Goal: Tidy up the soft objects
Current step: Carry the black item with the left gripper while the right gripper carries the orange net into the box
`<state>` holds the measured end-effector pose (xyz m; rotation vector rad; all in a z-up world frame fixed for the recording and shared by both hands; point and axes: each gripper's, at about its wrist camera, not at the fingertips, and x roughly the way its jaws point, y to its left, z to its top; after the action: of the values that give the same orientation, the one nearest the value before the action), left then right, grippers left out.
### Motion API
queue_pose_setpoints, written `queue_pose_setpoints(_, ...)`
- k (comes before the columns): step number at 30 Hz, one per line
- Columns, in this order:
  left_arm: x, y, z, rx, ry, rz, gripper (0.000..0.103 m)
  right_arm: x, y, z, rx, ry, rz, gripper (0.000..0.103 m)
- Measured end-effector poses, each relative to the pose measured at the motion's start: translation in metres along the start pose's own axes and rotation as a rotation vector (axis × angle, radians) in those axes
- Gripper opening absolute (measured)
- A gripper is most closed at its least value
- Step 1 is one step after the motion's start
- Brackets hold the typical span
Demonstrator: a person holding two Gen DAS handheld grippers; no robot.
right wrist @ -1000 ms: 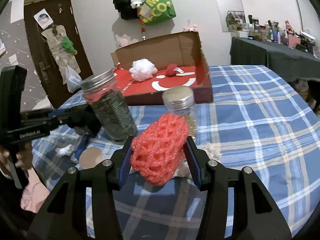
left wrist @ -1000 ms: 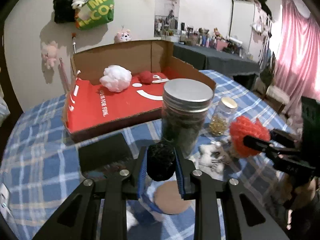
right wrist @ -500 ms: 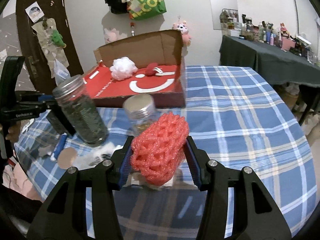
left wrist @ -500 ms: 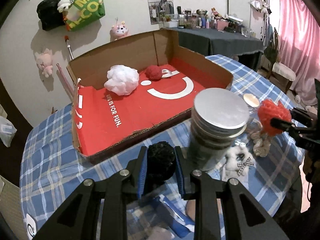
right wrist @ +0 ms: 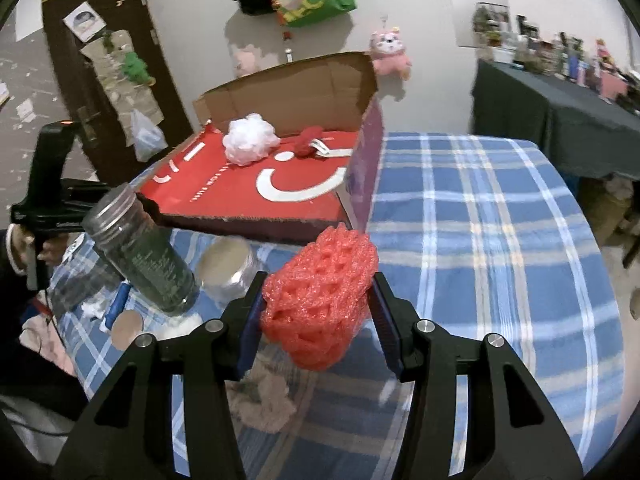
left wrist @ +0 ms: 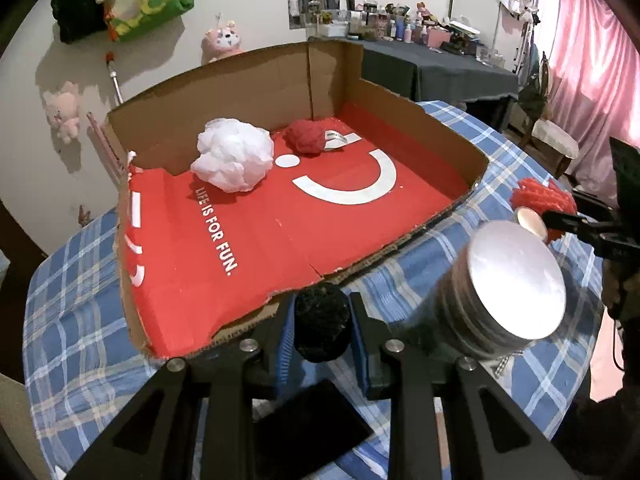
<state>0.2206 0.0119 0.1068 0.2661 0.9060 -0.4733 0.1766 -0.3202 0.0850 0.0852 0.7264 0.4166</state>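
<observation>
Both grippers have moved closer to the red cardboard box (left wrist: 256, 240) than a second ago, and the tall jar (left wrist: 508, 292) now sits off to the right in the left view. The left gripper (left wrist: 322, 330) squeezes a black fuzzy ball (left wrist: 322, 326) just in front of the box's near edge. The right gripper (right wrist: 316, 308) squeezes a red foam net (right wrist: 320, 296) above the blue checked tablecloth (right wrist: 500, 240), near the box's front corner. Inside the box, a white puff (left wrist: 234, 160) and a small red ball (left wrist: 306, 138) sit near the back wall. A little jar (right wrist: 228, 272) stands beside the tall one.
</observation>
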Motion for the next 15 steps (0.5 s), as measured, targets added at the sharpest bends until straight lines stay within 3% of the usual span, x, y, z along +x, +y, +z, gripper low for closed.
queue_pose_setpoints(15, 0.023, 0.028, 0.032, 0.006, 0.002, -0.122, 0.027, 0.017, -0.001, 0.055, -0.115, -0.016, 0.189, 0.048)
